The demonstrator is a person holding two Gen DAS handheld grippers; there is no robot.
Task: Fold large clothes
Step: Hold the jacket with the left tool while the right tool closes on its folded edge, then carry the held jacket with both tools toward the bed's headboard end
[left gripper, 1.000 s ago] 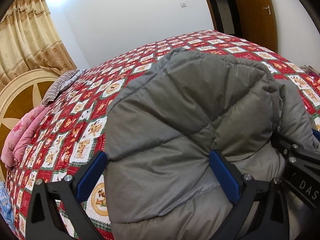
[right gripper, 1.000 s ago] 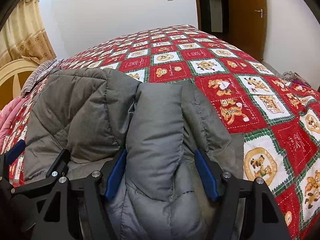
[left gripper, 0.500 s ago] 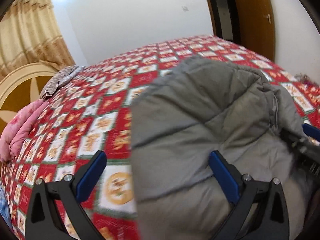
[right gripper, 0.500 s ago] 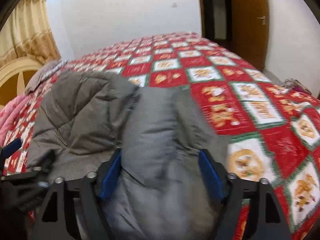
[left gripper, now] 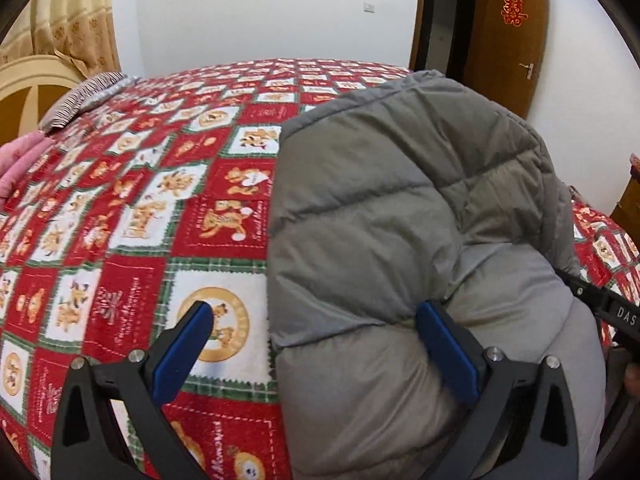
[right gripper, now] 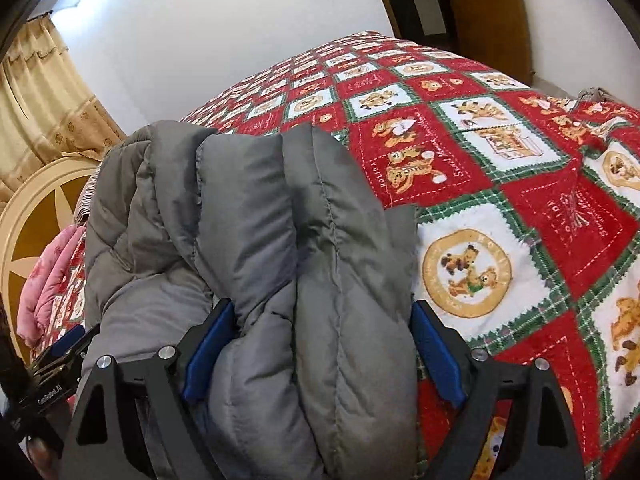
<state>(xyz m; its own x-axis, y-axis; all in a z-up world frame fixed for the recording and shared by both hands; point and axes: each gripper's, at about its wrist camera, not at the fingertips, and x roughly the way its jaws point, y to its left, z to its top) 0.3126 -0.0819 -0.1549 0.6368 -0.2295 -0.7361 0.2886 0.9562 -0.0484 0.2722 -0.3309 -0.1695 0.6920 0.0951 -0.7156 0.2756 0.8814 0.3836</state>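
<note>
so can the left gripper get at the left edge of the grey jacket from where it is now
Probably yes. The left gripper is open and already straddles the grey jacket: the jacket's left edge lies between its fingers, with only the bear-print bedspread under the left finger. Nothing blocks it.

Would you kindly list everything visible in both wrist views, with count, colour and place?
Puffer jacket: one, grey, bunched on the near part of the bed.
Bedspread: one, red, white and green with bear prints, covering the bed.
Pink bedding: one bundle, by the headboard.
Striped pillow: one, near the headboard.
Headboard: one, cream and brown, left.
Curtain: beige, far left.
Door: one, brown with a red ornament, far right.
Left gripper: black with blue pads, open at the jacket's left edge.
Right gripper: same colours, jacket folds between its pads.
</note>
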